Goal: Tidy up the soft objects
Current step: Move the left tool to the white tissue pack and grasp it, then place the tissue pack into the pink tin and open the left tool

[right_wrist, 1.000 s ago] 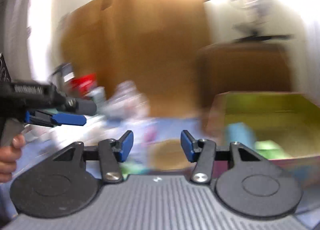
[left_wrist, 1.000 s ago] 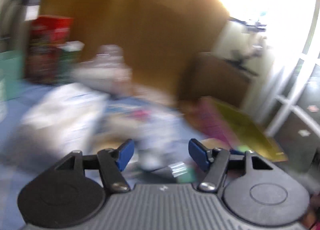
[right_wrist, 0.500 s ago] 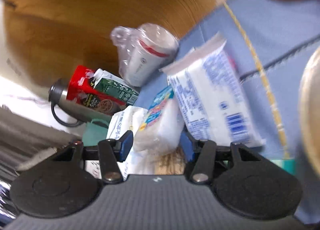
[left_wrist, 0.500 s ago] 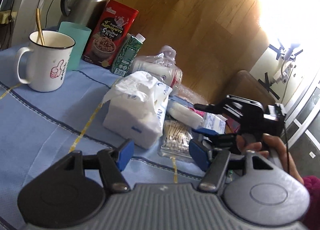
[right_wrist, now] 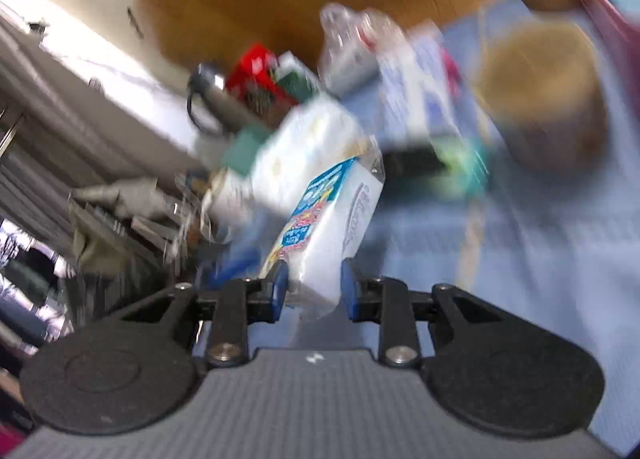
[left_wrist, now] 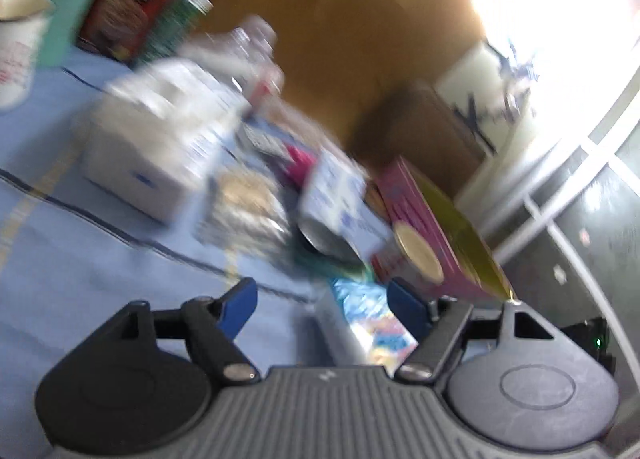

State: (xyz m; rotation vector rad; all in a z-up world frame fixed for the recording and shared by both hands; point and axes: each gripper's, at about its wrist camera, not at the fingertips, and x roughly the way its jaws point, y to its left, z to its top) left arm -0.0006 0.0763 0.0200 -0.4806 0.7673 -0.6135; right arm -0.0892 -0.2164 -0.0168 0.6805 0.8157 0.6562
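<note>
A small white tissue pack (right_wrist: 328, 227) with a blue and multicoloured label stands tilted between the pads of my right gripper (right_wrist: 311, 288). The jaws are closing and both pads press its lower end. In the blurred left wrist view the same pack (left_wrist: 372, 323) shows between the fingers of my left gripper (left_wrist: 324, 307), close to the right pad. The left jaws are opening and do not press it. A large white tissue pack (left_wrist: 152, 155), a bag of cotton swabs (left_wrist: 244, 203) and a white-and-blue pack (left_wrist: 340, 199) lie on the blue tablecloth (left_wrist: 80, 267).
A pink and yellow box (left_wrist: 440, 219) stands open at the right, with a round tan-lidded tin (left_wrist: 418, 255) in front of it. At the back are a mug (left_wrist: 16, 55), a teal cup (left_wrist: 60, 19), a red box (left_wrist: 136, 7), a green carton (left_wrist: 176, 27) and bagged cups (left_wrist: 248, 55).
My right gripper, open around the small tissue pack before, has closed on it and rolled. The left view has swung; the pack now sits between the left fingers, which stand wider.
</note>
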